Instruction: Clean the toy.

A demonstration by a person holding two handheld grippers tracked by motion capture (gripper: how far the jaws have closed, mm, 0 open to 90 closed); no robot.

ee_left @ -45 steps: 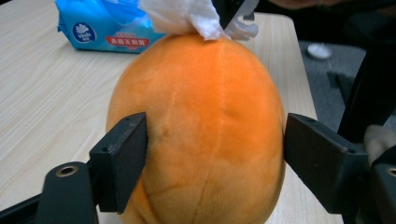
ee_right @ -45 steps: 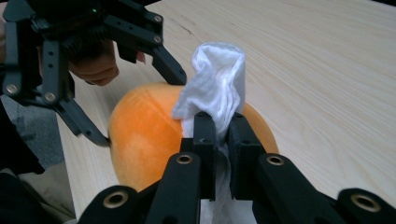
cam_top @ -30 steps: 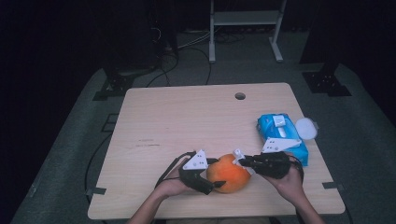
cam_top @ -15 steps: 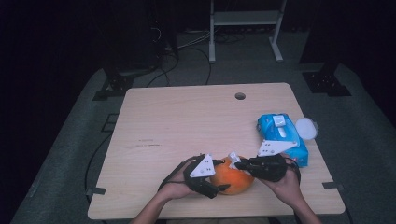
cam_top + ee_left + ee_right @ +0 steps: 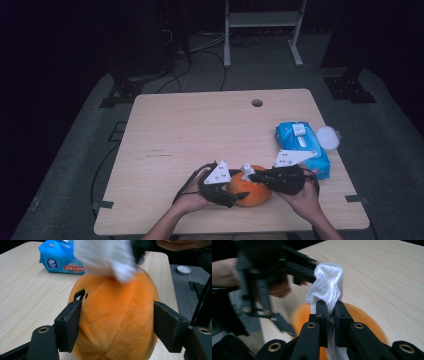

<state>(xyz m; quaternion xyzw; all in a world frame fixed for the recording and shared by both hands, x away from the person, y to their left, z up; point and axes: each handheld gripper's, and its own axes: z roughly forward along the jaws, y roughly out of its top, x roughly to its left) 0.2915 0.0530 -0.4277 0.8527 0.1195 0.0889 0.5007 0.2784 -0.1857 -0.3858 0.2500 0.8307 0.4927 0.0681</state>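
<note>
So the orange plush point(image 5: 250, 190) sits at the near edge of the bench point(image 5: 200, 130), between the person's two hands. The left hand-held gripper point(image 5: 232, 192) has its jaws on either side of the plush; they've just been closing in, and in the left gripper view the left pad point(image 5: 68, 325) touches the fabric and the right one sits right at its side, so it looks clamped on the plush. The right hand-held gripper point(image 5: 252, 176) is pinched tight on a white wipe point(image 5: 328, 287), which rests on top of the plush. A blue wipes pack point(image 5: 302, 147) lies on the bench just beyond the right hand, with a round white lid point(image 5: 327, 137) beside it.
</note>
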